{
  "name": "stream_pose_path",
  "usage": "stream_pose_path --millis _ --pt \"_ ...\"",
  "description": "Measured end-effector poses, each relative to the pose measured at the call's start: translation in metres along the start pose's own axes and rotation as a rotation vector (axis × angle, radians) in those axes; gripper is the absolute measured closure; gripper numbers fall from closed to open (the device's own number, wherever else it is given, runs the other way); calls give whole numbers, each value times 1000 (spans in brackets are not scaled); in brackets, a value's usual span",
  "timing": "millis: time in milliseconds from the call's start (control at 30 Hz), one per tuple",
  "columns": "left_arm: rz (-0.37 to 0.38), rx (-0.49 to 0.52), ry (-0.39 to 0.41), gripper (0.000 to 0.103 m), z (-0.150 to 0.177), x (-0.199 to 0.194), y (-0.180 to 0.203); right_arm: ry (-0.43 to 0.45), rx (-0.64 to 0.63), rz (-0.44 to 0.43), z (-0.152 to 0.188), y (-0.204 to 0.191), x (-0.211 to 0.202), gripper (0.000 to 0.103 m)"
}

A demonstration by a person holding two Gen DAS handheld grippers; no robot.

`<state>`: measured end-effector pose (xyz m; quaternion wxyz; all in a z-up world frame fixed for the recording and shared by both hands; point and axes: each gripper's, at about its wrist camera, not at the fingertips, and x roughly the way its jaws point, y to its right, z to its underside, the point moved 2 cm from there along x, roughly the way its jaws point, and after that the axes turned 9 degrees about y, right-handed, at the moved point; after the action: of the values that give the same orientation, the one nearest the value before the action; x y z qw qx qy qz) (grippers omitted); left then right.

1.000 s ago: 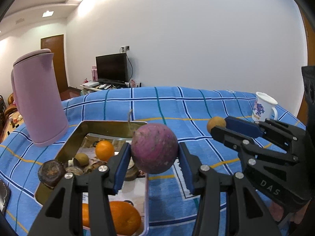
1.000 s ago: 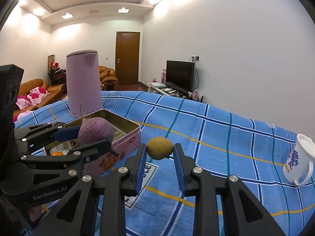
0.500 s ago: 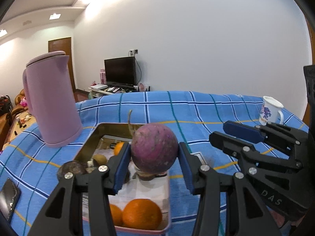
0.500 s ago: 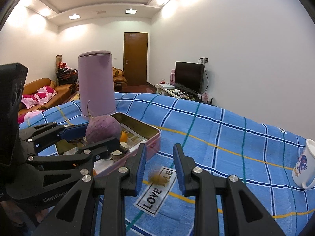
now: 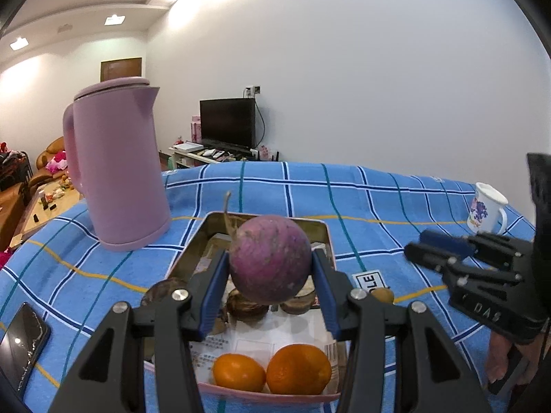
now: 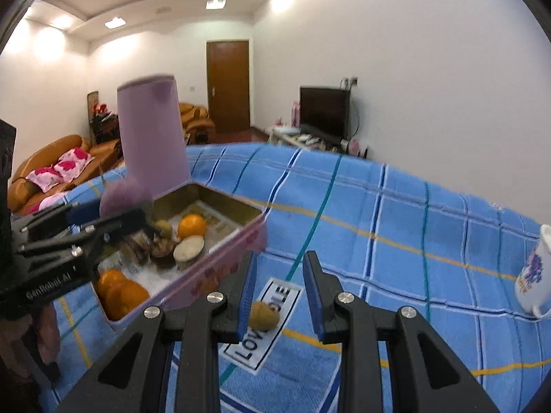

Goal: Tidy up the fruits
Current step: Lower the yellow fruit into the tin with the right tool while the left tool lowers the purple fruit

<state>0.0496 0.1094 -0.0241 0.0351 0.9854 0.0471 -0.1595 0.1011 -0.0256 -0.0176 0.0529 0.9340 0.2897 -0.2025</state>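
My left gripper (image 5: 270, 273) is shut on a round purple fruit (image 5: 269, 258) with a thin stem and holds it above the pink tin box (image 5: 320, 230). The tin holds two oranges (image 5: 272, 373) at its near end and several brown fruits. In the right wrist view the tin (image 6: 220, 265) lies left, with the purple fruit (image 6: 122, 194) blurred above it. My right gripper (image 6: 279, 292) is open and empty. A small yellow-brown fruit (image 6: 263, 315) lies on the blue cloth below it, beside the tin, on a "LOVE" label. It also shows in the left wrist view (image 5: 383, 295).
A tall pink kettle (image 5: 117, 168) stands left of the tin. A white floral mug (image 5: 487, 208) stands far right. A phone (image 5: 20, 340) lies at the near left edge. The table is covered by a blue checked cloth (image 6: 396, 227).
My right gripper opened and let the yellow-brown fruit fall onto the cloth beside the tin. My left gripper carried the purple fruit over the tin.
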Motion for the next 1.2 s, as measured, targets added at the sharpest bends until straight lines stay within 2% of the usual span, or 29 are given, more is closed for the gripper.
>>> stream_pose_path --millis 67,167,400,800,967,1200 --pt "8 -6 -6 53 2 1 0 -60 16 -33 6 -3 11 73" --pt "13 -6 -8 53 3 0 0 -130 -11 -18 17 -9 26 73" --pt "15 -10 -12 53 4 0 -1 -241 53 -47 27 -3 42 73" --pt "1 -20 -13 53 4 0 -7 -271 73 -49 29 1 51 71" --pt "1 -21 -18 53 4 1 -7 -270 35 -25 29 -5 50 72" --pt "-16 -27 -14 53 3 0 -16 -177 40 -15 19 -4 34 72"
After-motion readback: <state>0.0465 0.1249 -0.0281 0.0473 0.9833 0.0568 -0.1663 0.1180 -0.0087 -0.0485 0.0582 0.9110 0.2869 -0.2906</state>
